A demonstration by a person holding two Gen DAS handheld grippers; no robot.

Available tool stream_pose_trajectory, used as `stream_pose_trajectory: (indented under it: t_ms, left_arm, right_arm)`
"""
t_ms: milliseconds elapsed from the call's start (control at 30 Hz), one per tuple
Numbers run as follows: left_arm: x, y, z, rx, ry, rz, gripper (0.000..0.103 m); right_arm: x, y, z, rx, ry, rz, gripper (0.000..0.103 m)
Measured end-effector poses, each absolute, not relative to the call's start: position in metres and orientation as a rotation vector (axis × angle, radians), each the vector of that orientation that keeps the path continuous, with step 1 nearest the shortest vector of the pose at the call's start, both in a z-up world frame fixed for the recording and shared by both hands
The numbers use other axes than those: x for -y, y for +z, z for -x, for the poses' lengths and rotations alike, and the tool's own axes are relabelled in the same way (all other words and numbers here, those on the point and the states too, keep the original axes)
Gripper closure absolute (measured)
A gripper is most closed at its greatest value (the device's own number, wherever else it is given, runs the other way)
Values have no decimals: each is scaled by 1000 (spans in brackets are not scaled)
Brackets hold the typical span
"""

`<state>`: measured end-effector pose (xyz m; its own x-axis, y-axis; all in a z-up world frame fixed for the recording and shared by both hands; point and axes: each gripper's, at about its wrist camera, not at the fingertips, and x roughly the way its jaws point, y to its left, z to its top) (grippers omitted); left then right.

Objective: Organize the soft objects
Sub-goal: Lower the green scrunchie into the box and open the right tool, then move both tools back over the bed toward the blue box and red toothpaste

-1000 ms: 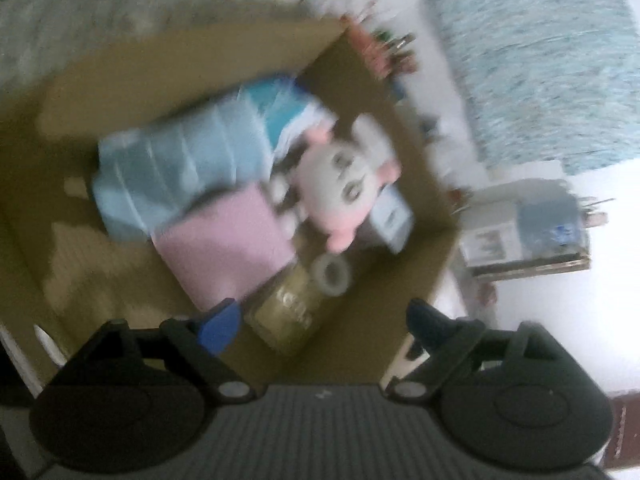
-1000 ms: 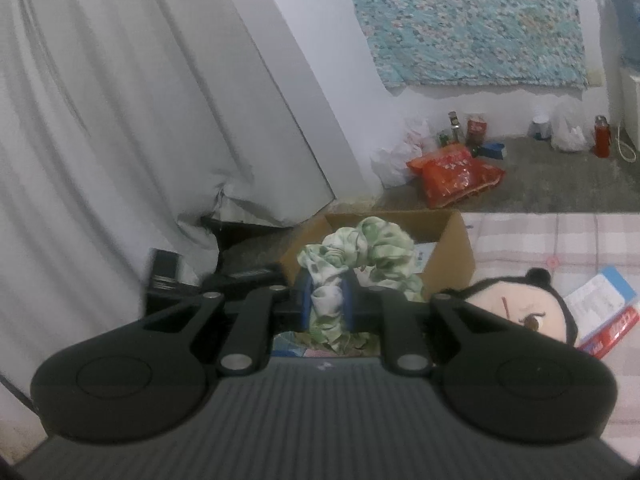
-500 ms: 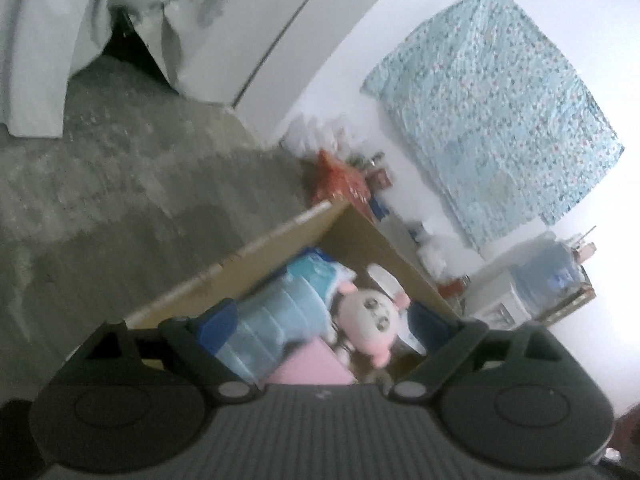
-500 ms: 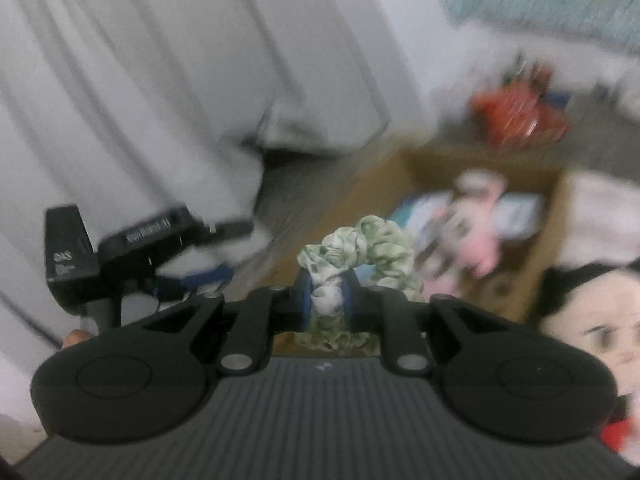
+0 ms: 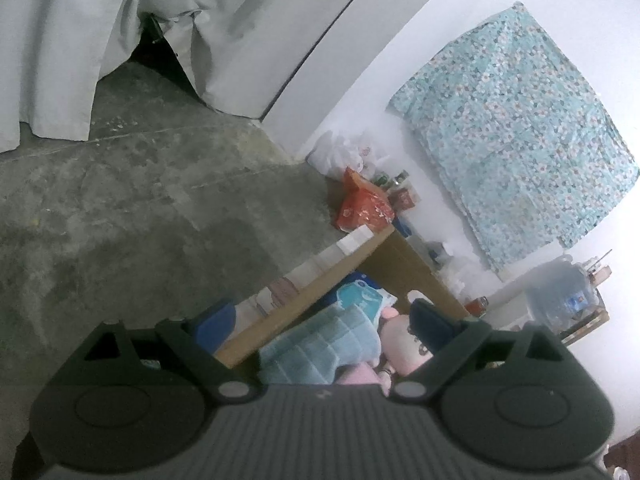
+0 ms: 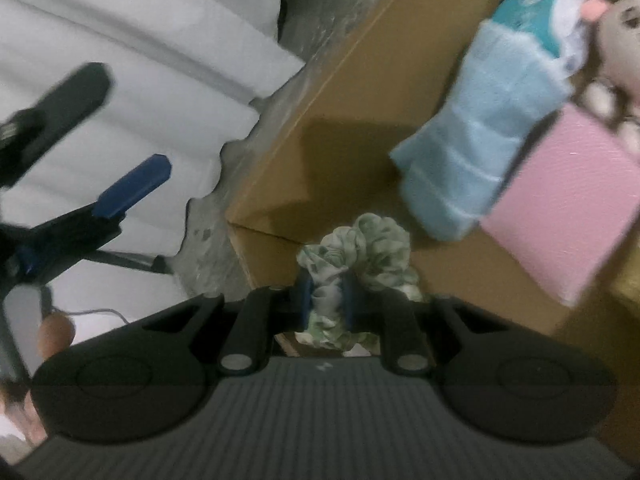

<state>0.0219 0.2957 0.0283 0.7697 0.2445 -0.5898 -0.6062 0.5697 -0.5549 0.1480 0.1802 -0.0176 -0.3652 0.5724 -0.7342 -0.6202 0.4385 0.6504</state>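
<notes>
Right gripper (image 6: 326, 300) pinches a ruffled green scrunchie (image 6: 360, 252), now over the cardboard box (image 6: 320, 92) instead of facing the wall; left gripper (image 5: 320, 320) gapes wide, empty.

Dim, flat indoor light; fisheye-warped edges; right view motion-blurred, left fairly sharp.

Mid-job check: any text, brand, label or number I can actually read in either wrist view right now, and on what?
None can be read.
Blue-and-white pack in the cardboard box: print too blurred.
Red bag by the wall: markings too small.
Water jug label: too small.
Cans behind the bag: unreadable.
Right wrist view: too motion-blurred.
</notes>
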Motion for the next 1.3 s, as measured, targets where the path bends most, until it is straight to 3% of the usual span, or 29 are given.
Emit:
stream_pose_trajectory:
  t_ms: [100, 200, 267, 367, 633, 733, 1300]
  left_arm:
    - [-302, 24, -19, -474, 530, 831, 8]
    - [-307, 19, -19, -478, 537, 843, 8]
    - [-308, 16, -19, -481, 536, 849, 8]
    - [-309, 14, -19, -486, 533, 852, 8]
    - [-296, 20, -22, -499, 501, 819, 5]
    - [-282, 26, -25, -512, 460, 782, 4]
    - [-120, 50, -59, -656, 155, 417, 3]
  right_arm:
    - [-198, -27, -146, -1478, 1255, 43, 81]
    - [-203, -31, -150, -1461, 1249, 24, 66]
    - [-196, -31, -158, -1446, 1250, -12, 48]
    - [-188, -27, -164, -1426, 1253, -70, 41]
    - [-137, 8, -165, -1304, 1220, -187, 41]
    - [-98, 28, -155, -1210, 1193, -222, 32]
    - [204, 56, -72, -826, 758, -502, 29]
